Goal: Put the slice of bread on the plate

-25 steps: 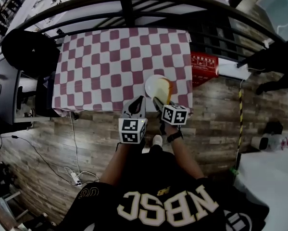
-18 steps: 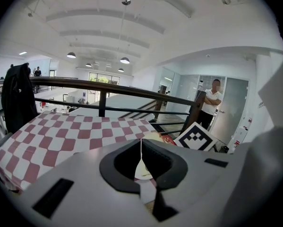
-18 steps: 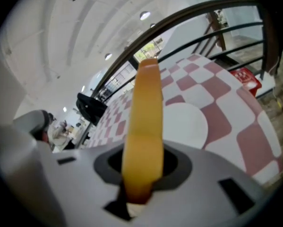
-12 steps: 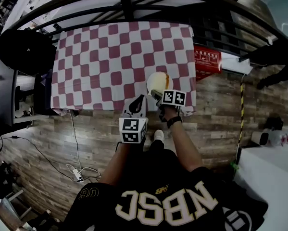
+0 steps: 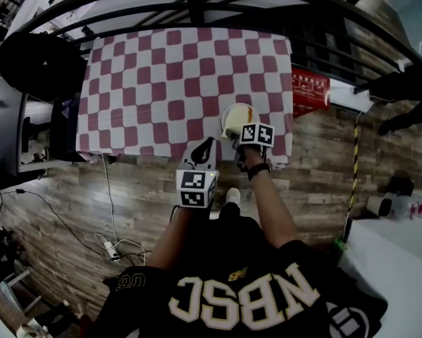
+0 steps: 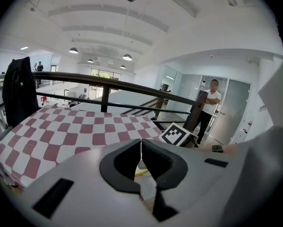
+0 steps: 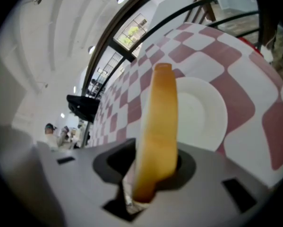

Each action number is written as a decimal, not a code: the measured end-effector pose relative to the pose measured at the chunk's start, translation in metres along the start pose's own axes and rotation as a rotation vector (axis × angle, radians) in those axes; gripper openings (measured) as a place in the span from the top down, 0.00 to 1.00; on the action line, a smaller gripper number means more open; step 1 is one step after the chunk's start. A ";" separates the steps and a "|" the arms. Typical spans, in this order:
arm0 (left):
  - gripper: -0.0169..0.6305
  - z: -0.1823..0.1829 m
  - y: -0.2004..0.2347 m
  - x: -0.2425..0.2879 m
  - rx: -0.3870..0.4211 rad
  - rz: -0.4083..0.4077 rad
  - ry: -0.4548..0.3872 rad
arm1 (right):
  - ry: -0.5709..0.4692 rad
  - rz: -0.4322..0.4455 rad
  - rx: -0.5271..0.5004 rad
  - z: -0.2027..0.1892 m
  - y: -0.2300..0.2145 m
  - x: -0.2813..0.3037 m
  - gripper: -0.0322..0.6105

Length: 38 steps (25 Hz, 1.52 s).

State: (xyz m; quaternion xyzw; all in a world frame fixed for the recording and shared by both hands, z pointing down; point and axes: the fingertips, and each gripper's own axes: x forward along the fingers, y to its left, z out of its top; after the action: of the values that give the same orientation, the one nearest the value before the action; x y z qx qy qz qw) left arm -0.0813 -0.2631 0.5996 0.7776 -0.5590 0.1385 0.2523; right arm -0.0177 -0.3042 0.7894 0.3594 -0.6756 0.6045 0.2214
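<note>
**Bread slice (image 7: 158, 122) gripped on edge over the plate, ready to be laid down**

Most of the head view is taken up by the table (image 5: 98, 143) under its red-and-white checked cloth (image 5: 161, 76). A dark railing (image 5: 189, 5) runs along its far side. The white plate (image 7: 205, 110) sits close to the near right corner of the table, not far from the cloth's edge.

The slice stands upright on its crust edge in front of the plate's middle, as the right gripper view shows. From the head camera it appears over the plate. No view shows whether its lower edge already touches the plate.

The step in hand looks like the set-down itself. To do it well, the lower edge should meet the plate near its centre. The slice should then be tipped flat, and let go only once the plate bears it, because soft bread dropped from a height may land half off the rim. With the plate so near the table's corner, any push toward the person could slide it, so the approach is best made from above.

The right gripper (image 7: 146, 167) is clamped on the slice at its near end. Its jaws are parted only by the bread's thickness, one pad against each face.

The left gripper (image 6: 141, 143) hangs just short of the table's near edge, beside the right one. Its jaws are closed tip to tip with nothing between them.
</note>
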 end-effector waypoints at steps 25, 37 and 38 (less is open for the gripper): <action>0.93 -0.013 -0.023 -0.004 -0.090 -0.101 0.048 | -0.317 -0.347 -0.532 0.044 0.003 -0.091 0.35; 0.93 0.046 -0.024 -0.034 -0.001 -0.062 -0.139 | -0.619 -0.214 -0.646 0.016 0.113 -0.197 0.89; 0.93 0.053 -0.026 -0.039 0.019 -0.059 -0.163 | -0.651 -0.190 -0.657 0.015 0.124 -0.207 0.90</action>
State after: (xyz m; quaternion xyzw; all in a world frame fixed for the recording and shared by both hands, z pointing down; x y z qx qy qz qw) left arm -0.0740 -0.2547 0.5300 0.8048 -0.5532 0.0724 0.2025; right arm 0.0239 -0.2726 0.5533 0.5013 -0.8295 0.1916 0.1547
